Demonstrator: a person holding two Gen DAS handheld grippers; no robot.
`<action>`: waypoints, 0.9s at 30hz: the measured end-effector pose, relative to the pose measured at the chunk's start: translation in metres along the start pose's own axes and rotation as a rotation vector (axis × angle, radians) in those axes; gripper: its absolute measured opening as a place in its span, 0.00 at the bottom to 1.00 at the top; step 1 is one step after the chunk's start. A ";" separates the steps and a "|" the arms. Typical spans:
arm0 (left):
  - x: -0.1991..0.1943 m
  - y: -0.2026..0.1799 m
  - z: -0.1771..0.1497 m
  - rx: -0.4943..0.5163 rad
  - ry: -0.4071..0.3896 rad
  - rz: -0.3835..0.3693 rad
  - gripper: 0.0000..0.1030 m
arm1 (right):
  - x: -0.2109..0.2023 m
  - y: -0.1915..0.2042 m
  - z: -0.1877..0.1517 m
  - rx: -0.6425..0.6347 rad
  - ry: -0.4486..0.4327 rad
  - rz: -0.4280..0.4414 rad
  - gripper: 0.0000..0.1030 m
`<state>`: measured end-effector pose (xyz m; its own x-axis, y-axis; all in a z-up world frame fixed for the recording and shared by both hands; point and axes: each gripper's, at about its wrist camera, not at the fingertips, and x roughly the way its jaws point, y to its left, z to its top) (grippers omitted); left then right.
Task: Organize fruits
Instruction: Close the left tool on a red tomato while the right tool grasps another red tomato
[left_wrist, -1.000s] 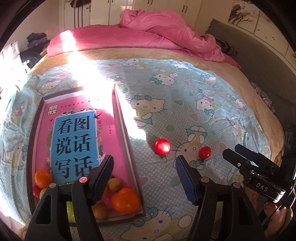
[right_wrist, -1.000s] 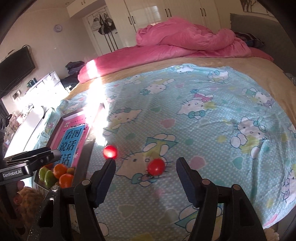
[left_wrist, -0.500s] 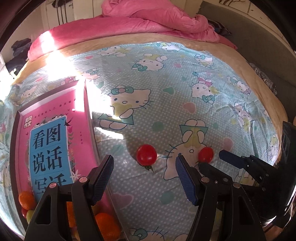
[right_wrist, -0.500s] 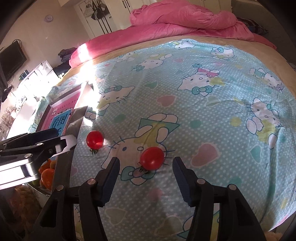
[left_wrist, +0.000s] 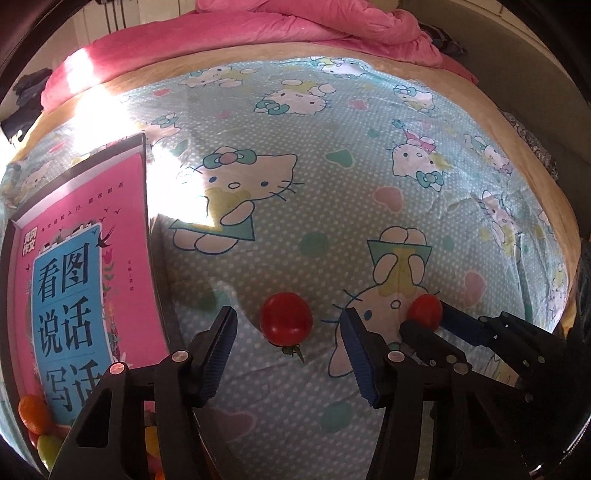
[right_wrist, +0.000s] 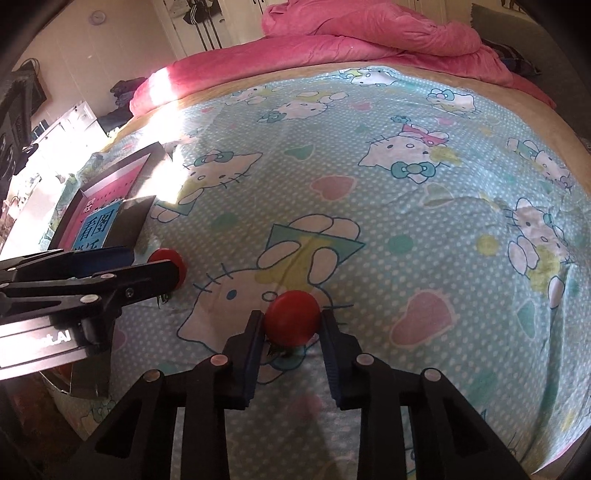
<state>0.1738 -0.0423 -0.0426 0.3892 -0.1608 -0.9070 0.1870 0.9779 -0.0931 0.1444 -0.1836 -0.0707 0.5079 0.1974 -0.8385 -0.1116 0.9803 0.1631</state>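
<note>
Both tongs work low over the wide bed sheet (left_wrist: 332, 184), pale blue cotton printed with cartoon cats, and each straddles its own small round red tomato. Left gripper (left_wrist: 288, 328) stands part open, its jaws having just been closing; the left tomato (left_wrist: 286, 318) lies on the sheet between the blue-padded fingers (left_wrist: 221, 347) with a clear gap on each side. Right gripper (right_wrist: 290, 325) has just been narrowing too, and its pads now press both flanks of the right tomato (right_wrist: 292, 316), which sits on the cat's printed face. To do this well, I judge the left should sink a little further and squeeze gently so the fruit does not roll or burst, then both should lift straight up and carry toward the dark shallow tray (left_wrist: 146, 177) at the left, which holds a pink and blue book (left_wrist: 74, 288). Only the left view shows the orange and green fruits (left_wrist: 35, 413) already in the tray's near corner; only the right view shows the closed grip from directly behind.
</note>
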 end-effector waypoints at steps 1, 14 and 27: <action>0.004 0.000 0.001 -0.002 0.011 0.004 0.57 | 0.000 0.001 0.000 -0.007 -0.001 -0.001 0.30; 0.019 -0.001 0.004 -0.024 0.032 -0.001 0.31 | -0.005 -0.007 0.000 0.059 -0.008 0.057 0.30; -0.046 0.024 -0.009 -0.076 -0.088 -0.031 0.31 | -0.039 0.011 0.005 0.020 -0.135 0.211 0.30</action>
<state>0.1526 -0.0100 -0.0071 0.4629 -0.1988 -0.8638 0.1329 0.9791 -0.1541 0.1277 -0.1805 -0.0331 0.5851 0.3957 -0.7079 -0.2105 0.9171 0.3386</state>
